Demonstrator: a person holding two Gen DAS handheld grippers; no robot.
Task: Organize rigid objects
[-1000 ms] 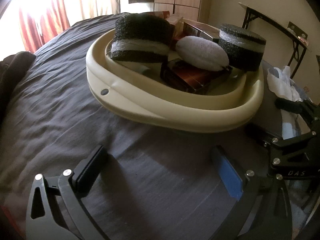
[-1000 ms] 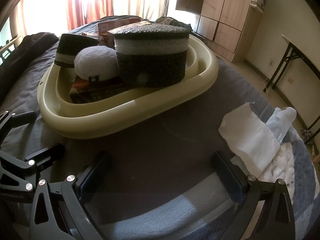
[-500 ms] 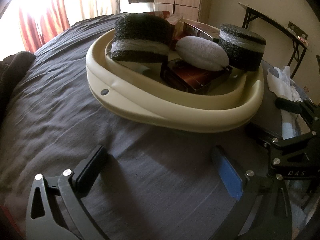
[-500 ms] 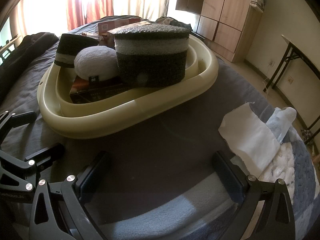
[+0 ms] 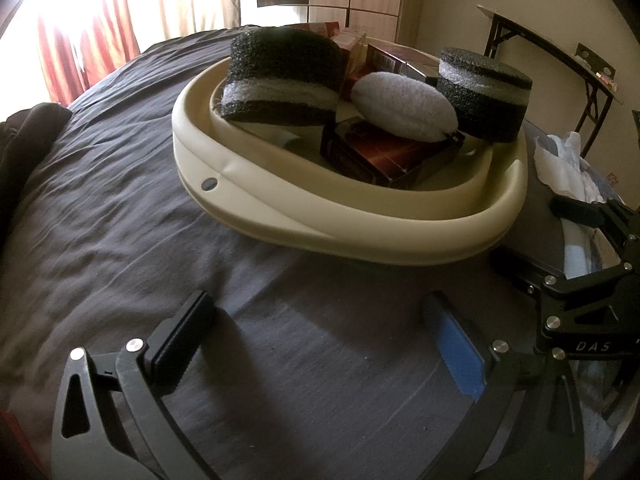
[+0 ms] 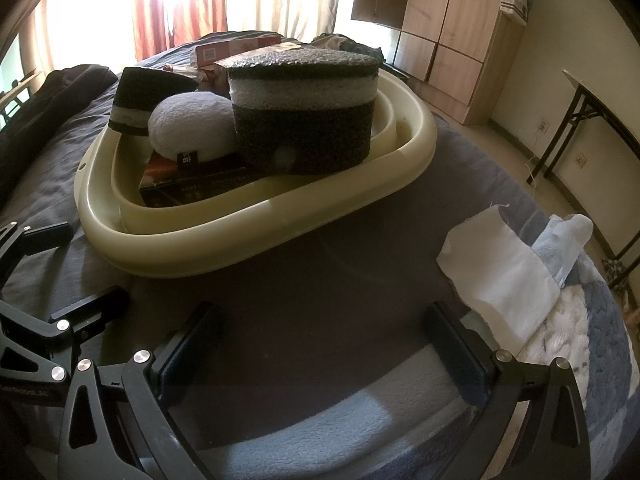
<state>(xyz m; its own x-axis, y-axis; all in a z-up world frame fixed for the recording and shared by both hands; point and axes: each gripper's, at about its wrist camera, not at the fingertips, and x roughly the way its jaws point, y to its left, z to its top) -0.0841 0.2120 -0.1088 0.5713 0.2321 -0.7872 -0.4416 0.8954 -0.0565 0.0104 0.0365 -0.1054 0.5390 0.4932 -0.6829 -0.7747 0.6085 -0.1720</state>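
A cream plastic basin (image 5: 280, 216) (image 6: 256, 248) rests on the dark bedsheet, ahead of both grippers. Inside lie two black-and-white foam blocks (image 5: 280, 76) (image 5: 484, 96) (image 6: 304, 116) (image 6: 140, 100), a white oval pad (image 5: 404, 104) (image 6: 192, 128), a dark red-brown box (image 5: 376, 156) (image 6: 192, 188) and several more boxes (image 5: 400, 60) (image 6: 236, 50) at the back. My left gripper (image 5: 320, 332) stands open just above the sheet, short of the basin, holding nothing. My right gripper (image 6: 320, 340) is open too, empty, near the bed's front edge.
A white cloth (image 6: 500, 280) (image 5: 560, 164) and a blue-and-white fleece blanket (image 6: 580, 340) lie right of the basin. A dark heap of fabric (image 5: 24, 148) sits at the left. Wardrobe (image 6: 460, 32), folding table (image 6: 600, 120) and curtains (image 5: 80, 32) ring the bed.
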